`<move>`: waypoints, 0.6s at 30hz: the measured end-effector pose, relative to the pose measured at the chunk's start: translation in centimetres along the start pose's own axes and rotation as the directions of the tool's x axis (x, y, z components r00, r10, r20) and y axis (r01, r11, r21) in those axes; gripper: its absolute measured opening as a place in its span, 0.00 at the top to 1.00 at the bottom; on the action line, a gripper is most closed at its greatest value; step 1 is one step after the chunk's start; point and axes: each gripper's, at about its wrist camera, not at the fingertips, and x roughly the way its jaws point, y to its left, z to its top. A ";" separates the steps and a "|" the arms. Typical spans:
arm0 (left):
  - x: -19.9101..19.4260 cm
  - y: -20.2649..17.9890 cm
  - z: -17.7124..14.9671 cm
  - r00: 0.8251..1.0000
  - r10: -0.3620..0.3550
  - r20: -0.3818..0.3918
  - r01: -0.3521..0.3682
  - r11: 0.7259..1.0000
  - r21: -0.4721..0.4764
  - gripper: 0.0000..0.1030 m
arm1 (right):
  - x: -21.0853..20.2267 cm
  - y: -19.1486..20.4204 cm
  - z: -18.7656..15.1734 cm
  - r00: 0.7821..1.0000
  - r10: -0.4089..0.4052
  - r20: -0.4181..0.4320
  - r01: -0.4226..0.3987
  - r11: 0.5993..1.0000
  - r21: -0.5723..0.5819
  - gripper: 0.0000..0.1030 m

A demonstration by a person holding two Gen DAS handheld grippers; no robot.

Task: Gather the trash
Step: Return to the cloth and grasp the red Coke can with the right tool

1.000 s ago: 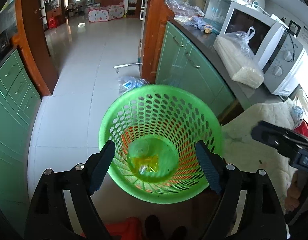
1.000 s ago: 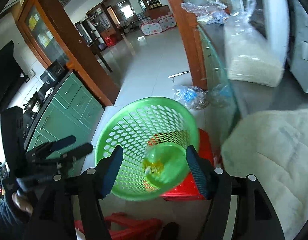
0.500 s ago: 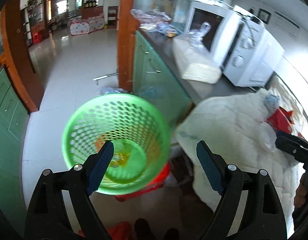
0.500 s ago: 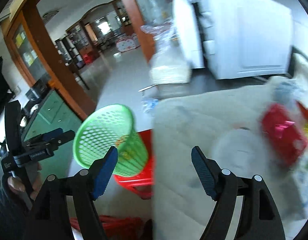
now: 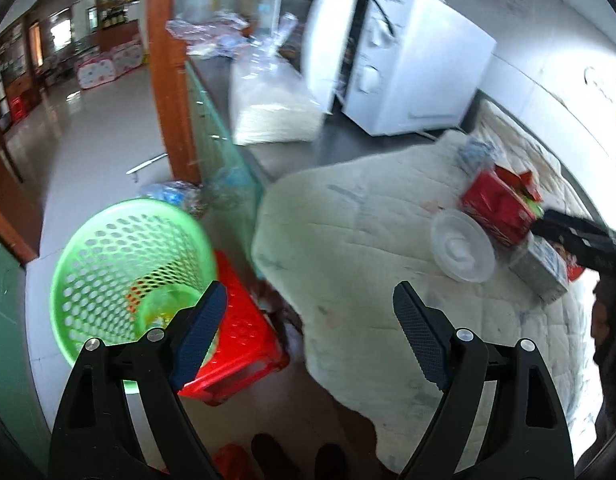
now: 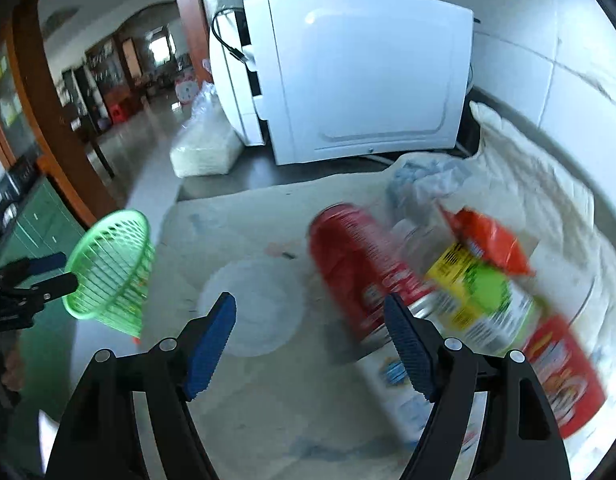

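A green perforated trash basket (image 5: 120, 276) stands on a red stool (image 5: 240, 344) at the left, with yellowish trash at its bottom; it also shows in the right wrist view (image 6: 112, 268). On a cream quilt (image 5: 368, 240) lie a clear plastic lid (image 5: 462, 246), a red can or pack (image 5: 496, 208) and a box. In the right wrist view the lid (image 6: 252, 308), a red can (image 6: 356, 268) and a colourful snack bag (image 6: 488, 284) lie just ahead. My left gripper (image 5: 306, 336) is open and empty above the quilt's edge. My right gripper (image 6: 310, 344) is open and empty before the lid and can.
A white microwave (image 5: 396, 68) and a bag of white grains (image 5: 268, 112) stand on the dark counter behind the quilt. A crumpled blue-white plastic bag (image 6: 428, 180) lies by the trash pile. Green cabinets and a tiled floor (image 5: 92, 140) are at the left.
Both grippers swung right from over the basket to the quilt. The basket slid to the left of both views. The lid, red can and snack bag came close in the right wrist view.
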 end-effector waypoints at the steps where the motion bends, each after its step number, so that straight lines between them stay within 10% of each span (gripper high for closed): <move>1: 0.3 -0.4 0.1 1.000 -0.005 -0.004 0.005 1.000 0.007 0.18 | 0.4 -0.3 0.6 1.000 -0.007 -0.011 0.007 1.000 -0.026 0.28; 18: 8.1 -8.8 2.4 0.967 -0.199 -0.158 0.211 0.975 0.065 0.36 | 7.8 -1.4 3.2 0.971 -0.117 -0.210 0.044 0.945 -0.323 0.38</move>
